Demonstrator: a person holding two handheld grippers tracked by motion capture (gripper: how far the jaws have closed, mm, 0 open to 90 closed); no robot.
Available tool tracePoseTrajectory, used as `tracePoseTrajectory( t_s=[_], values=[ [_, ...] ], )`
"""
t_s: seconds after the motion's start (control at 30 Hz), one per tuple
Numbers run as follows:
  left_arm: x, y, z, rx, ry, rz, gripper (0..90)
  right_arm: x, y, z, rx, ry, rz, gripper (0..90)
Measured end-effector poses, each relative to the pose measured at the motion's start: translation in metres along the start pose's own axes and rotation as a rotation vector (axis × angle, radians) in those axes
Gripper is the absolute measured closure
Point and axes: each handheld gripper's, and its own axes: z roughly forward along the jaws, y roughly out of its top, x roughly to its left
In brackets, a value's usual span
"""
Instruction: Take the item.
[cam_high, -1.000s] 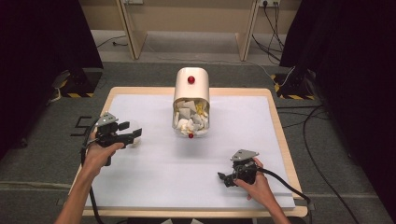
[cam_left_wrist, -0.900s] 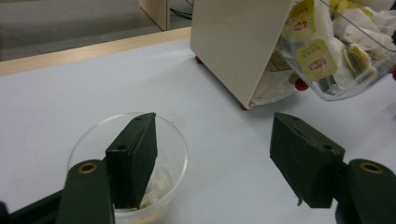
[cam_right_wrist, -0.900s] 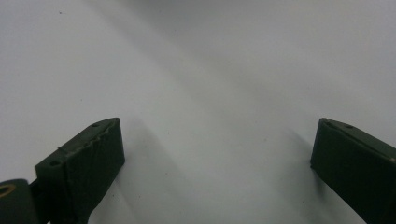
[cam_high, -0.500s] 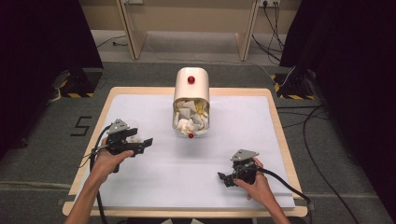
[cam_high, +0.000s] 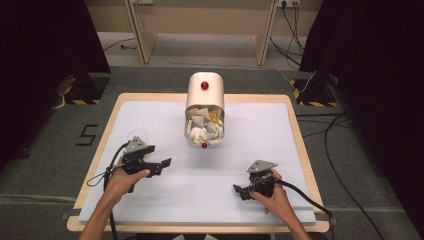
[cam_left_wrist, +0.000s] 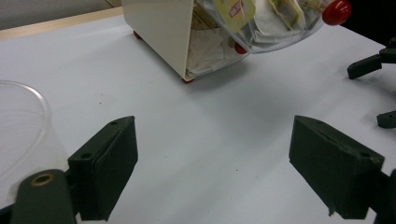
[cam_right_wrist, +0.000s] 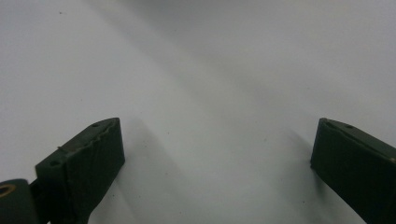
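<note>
A cream dispenser box (cam_high: 205, 100) with a red knob stands at the table's far middle. Its clear tilted front bin (cam_high: 204, 131) holds several paper sachets, and its side (cam_left_wrist: 161, 32) fills the top of the left gripper view. A clear plastic cup (cam_high: 138, 134) stands at the left, just behind my left gripper (cam_high: 161, 166); its rim (cam_left_wrist: 21, 116) sits left of the jaws. The left gripper (cam_left_wrist: 212, 172) has just been opening and is open, with only bare table between its jaws. My right gripper (cam_high: 239, 192) rests open near the front right, over bare sheet (cam_right_wrist: 215, 172).
A white sheet (cam_high: 260, 140) covers the wooden table (cam_high: 301, 131). Cables trail from both grippers toward the front edge. The right gripper's jaws (cam_left_wrist: 373, 91) show at the far right of the left gripper view. Dark curtains and floor cables surround the table.
The left hand has moved right and down toward the table's middle, leaving the clear cup behind it. Its jaws have spread wider. The right hand has kept still.
</note>
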Motion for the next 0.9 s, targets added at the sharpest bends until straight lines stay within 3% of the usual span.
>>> tracePoseTrajectory(
  t_s=[0.9],
  values=[
    [-0.012, -0.037, 0.001, 0.02, -0.008, 0.032, 15.3, 0.0, 0.0, 0.0, 0.0, 0.0, 0.0, 3.3]
  ],
)
